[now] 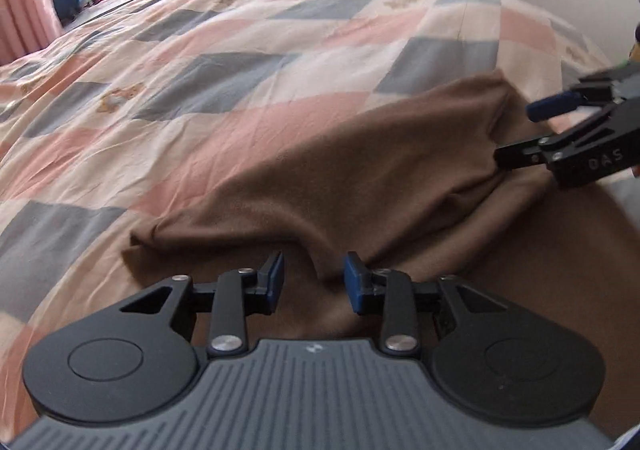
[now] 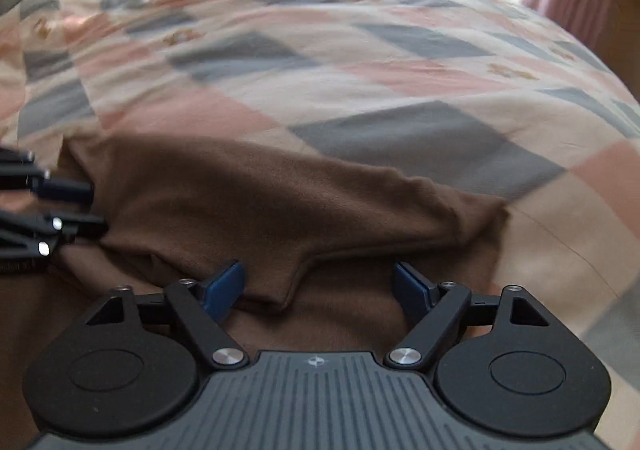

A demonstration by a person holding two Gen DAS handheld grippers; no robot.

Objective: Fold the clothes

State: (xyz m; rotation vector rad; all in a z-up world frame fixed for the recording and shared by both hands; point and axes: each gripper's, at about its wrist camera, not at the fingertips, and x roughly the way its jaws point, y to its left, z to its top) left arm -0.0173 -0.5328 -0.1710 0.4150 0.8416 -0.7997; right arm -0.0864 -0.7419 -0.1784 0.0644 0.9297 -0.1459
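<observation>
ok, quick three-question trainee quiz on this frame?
1. True or false: the brown garment lies on a checked quilt.
2. The left gripper has its jaws: A) open, B) shut on cloth, C) out of view.
3. Fill in: in the left wrist view, the right gripper comes in from the ___ edge.
Key: 1 true; 2 A; 3 right.

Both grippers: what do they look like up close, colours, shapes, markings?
The left gripper and the right gripper look alike: matte black linkage arms with silver pivot screws, blue pads on the fingertips, two round black discs flanking a grey ribbed housing with a small white emblem. White lettering marks the right gripper's side in the left wrist view. No cables or sleeves show.
</observation>
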